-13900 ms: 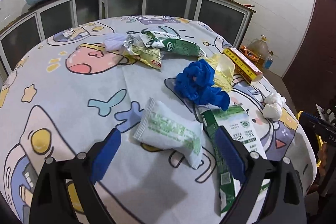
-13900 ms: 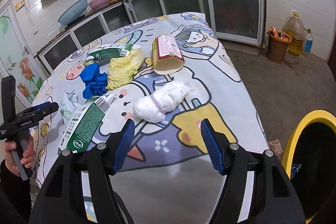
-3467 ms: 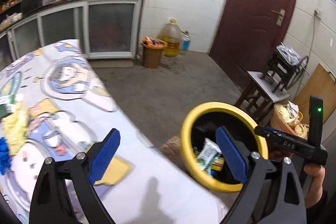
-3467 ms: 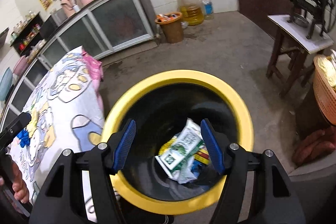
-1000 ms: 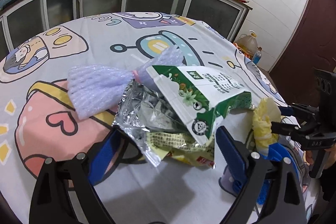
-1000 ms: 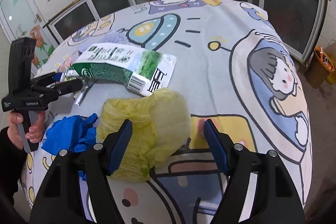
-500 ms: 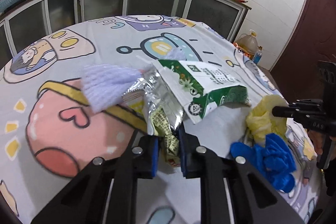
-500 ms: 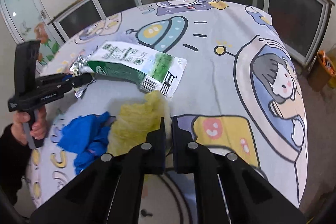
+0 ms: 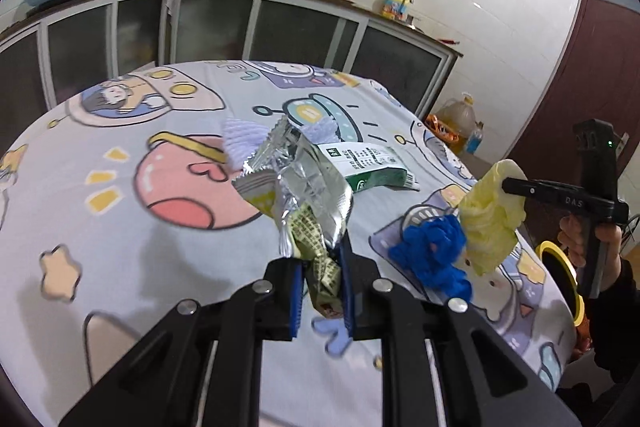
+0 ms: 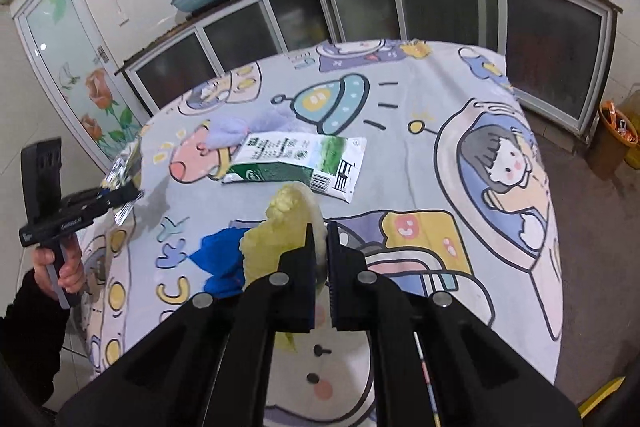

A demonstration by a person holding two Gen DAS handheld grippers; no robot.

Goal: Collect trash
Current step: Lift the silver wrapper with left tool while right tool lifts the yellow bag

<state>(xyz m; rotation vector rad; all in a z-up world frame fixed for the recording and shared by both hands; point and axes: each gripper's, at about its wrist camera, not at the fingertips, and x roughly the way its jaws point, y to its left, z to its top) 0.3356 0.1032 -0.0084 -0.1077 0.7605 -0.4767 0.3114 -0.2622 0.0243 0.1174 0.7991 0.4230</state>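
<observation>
My left gripper (image 9: 323,287) is shut on a silver snack wrapper (image 9: 306,187) and holds it lifted above the cartoon tablecloth (image 9: 120,227). My right gripper (image 10: 319,263) is shut on a crumpled yellow bag (image 10: 280,227), also lifted; it shows in the left wrist view (image 9: 490,223). A blue glove (image 9: 434,255) lies on the cloth below the bag. A green and white carton (image 10: 296,159) and a pale purple foam net (image 10: 232,131) lie further back. The yellow-rimmed trash bin (image 9: 560,279) stands on the floor past the table's right edge.
Glass-fronted cabinets (image 10: 400,11) run behind the table, with flasks, basins and a microwave on top. An orange bin (image 10: 614,139) and an oil jug (image 9: 458,119) stand on the floor by the cabinets. A dark red door (image 9: 592,75) is at the right.
Both grippers have lifted their loads: the silver wrapper has risen off the purple net and carton, and the yellow bag has risen off the cloth beside the blue glove.
</observation>
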